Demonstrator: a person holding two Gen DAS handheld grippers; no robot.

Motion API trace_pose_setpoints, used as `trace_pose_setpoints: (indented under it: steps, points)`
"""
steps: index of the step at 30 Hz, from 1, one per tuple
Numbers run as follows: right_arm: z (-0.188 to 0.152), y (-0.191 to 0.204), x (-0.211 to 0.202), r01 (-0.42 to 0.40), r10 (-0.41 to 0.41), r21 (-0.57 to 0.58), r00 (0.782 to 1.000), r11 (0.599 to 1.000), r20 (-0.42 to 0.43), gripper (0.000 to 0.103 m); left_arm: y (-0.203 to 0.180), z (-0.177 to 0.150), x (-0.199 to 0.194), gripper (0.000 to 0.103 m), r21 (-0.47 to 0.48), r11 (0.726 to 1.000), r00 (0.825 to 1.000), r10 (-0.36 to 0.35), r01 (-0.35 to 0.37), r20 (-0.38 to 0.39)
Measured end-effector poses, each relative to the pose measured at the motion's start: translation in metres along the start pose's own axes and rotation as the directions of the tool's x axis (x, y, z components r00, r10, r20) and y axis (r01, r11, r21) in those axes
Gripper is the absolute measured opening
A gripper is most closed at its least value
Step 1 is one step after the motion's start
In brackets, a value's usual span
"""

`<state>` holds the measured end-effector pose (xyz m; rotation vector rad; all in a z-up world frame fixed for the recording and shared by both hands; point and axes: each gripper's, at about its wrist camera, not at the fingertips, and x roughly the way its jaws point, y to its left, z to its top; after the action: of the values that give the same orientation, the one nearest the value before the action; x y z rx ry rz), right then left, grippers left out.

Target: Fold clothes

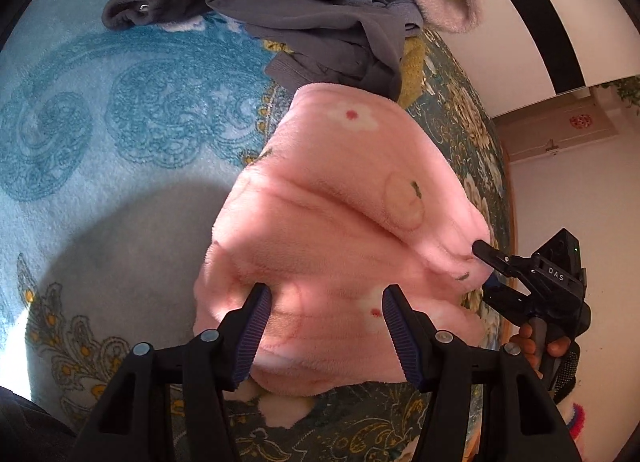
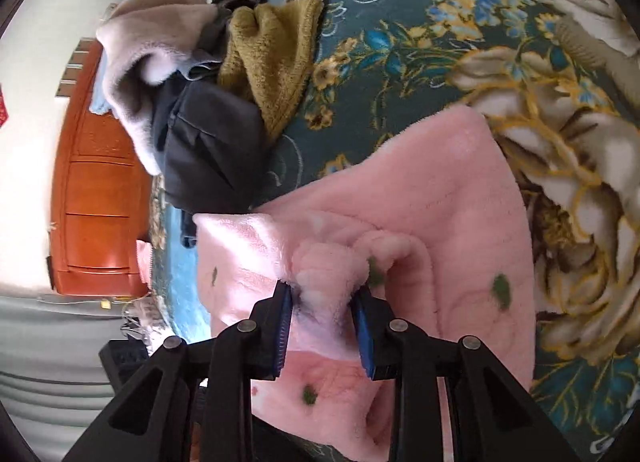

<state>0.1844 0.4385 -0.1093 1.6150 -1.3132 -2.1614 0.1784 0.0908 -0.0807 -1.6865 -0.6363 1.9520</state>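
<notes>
Blue patterned blanket [image 1: 120, 121]: bed cover, left | Grey garment [image 1: 312, 9]: heaped at far edge | Left tool [image 1: 326, 302]: fingers apart, over pink fleece garment [image 1: 340, 201], folded on bed | Right tool [image 2: 326, 294]: clamped on bunched pink fleece edge | Floral blanket [image 2: 540, 81]: right.
</notes>
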Motion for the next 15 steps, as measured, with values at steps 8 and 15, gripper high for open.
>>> trace_pose_setpoints:
  steps: [8, 15]
  points:
    - [-0.014, -0.008, -0.022, -0.018, 0.02, -0.082, 1.0, 0.996, 0.018, 0.059, 0.005, 0.003, 0.002, 0.062, -0.046, 0.998, 0.999, -0.031, 0.032, 0.004]
    - [-0.009, -0.023, 0.012, -0.077, 0.077, -0.031, 0.997, 0.997, 0.01, 0.06, 0.005, 0.002, 0.006, 0.062, -0.044, 0.999, 1.0, -0.026, 0.026, 0.004]
